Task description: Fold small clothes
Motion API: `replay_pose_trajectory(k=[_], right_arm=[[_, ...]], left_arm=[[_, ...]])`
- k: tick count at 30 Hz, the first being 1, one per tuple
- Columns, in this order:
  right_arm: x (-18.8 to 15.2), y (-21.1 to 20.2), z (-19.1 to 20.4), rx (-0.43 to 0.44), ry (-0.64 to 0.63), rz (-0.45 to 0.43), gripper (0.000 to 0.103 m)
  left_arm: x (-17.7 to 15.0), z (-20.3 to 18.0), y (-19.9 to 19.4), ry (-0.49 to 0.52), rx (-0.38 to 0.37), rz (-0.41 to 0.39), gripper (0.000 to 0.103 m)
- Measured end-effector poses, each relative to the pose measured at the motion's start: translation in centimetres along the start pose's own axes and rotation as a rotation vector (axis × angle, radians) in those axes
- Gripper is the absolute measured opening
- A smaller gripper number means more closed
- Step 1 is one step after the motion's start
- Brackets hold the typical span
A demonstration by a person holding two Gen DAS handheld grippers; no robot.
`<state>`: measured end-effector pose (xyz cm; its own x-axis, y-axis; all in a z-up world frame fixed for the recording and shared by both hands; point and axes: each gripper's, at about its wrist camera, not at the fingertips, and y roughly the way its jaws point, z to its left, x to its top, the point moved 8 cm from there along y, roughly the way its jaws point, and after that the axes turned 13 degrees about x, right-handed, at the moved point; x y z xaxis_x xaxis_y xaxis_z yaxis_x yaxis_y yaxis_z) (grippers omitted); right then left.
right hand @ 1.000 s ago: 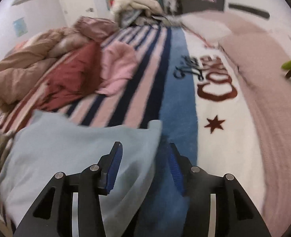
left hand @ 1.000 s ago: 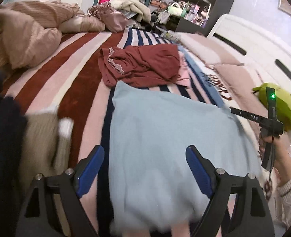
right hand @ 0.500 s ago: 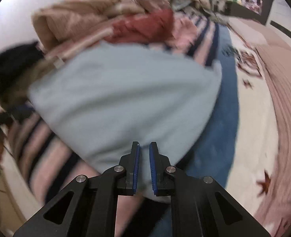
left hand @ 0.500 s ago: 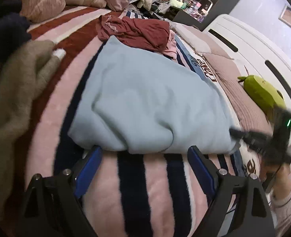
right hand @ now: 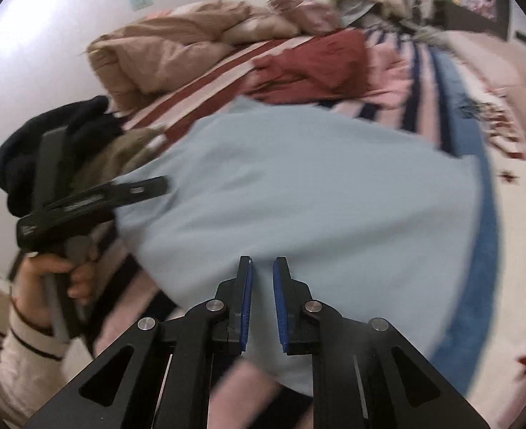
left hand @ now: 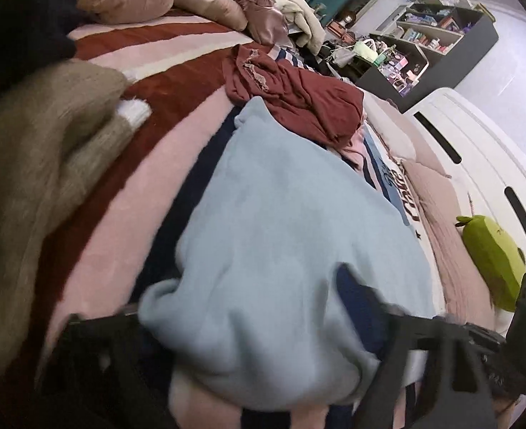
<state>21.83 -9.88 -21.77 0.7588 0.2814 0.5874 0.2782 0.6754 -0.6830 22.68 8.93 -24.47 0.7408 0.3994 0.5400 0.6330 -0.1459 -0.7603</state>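
A light blue garment point(left hand: 281, 236) lies spread on the striped bed blanket point(left hand: 127, 221); it also fills the middle of the right wrist view point(right hand: 298, 200). My left gripper point(left hand: 256, 325) is open, its fingers wide apart on either side of the garment's near edge, with cloth bunched between them; the view is blurred. My right gripper point(right hand: 262, 300) sits over the garment's near corner with its blue pads point(right hand: 246, 304) a narrow gap apart; whether cloth is pinched between them is not visible. The left gripper also shows in the right wrist view point(right hand: 84, 200).
A dark red garment point(left hand: 291, 96) and a pink one lie beyond the blue one. An olive knit point(left hand: 30, 164) and dark clothes point(right hand: 48, 143) sit at the left. A tan duvet point(right hand: 163, 50), a green plush toy point(left hand: 491, 254) and the white headboard point(left hand: 484, 164) border the bed.
My left gripper has moved forward onto the blue garment's near edge, which now bunches between its fingers. My right gripper's pads have opened slightly over the near corner.
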Motion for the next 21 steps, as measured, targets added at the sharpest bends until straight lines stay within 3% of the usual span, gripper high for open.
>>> replay_pose_trajectory(k=[1,2,9,12,15,17,21], right_arm=[[-0.2,0.9,0.1,-0.007,-0.010,0.022,0.009],[-0.6,1.6,0.0,-0.021,-0.025,0.043,0.009],[-1.4,0.9,-1.9,0.064,0.091,0.015,0.005],[-0.7,-2.7,-3.7,0.017,0.124,-0.076,0.011],[-0.8,-8.0,-7.4,-0.050,0.212,-0.208,0.019],[-1.4,-10.0,-9.7,-0.055,0.294,-0.263,0.019],[-3.2,-13.0,-13.5,-0.163,0.357,-0.307,0.019]], left_arm=[[0.1,-0.4,0.2,0.011,-0.011,0.007,0.024],[0.2,-0.7,0.3,0.023,-0.019,0.010,0.017],[2.7,-7.7,-4.0,0.220,-0.095,-0.136,0.013],[2.8,-12.3,-5.1,0.339,-0.114,-0.165,0.012],[0.8,-18.5,-5.1,0.496,-0.156,-0.167,0.012],[-0.9,-21.6,-4.5,0.577,-0.187,-0.149,0.012],[-6.6,-26.0,-0.2,0.711,-0.237,0.034,0.012]])
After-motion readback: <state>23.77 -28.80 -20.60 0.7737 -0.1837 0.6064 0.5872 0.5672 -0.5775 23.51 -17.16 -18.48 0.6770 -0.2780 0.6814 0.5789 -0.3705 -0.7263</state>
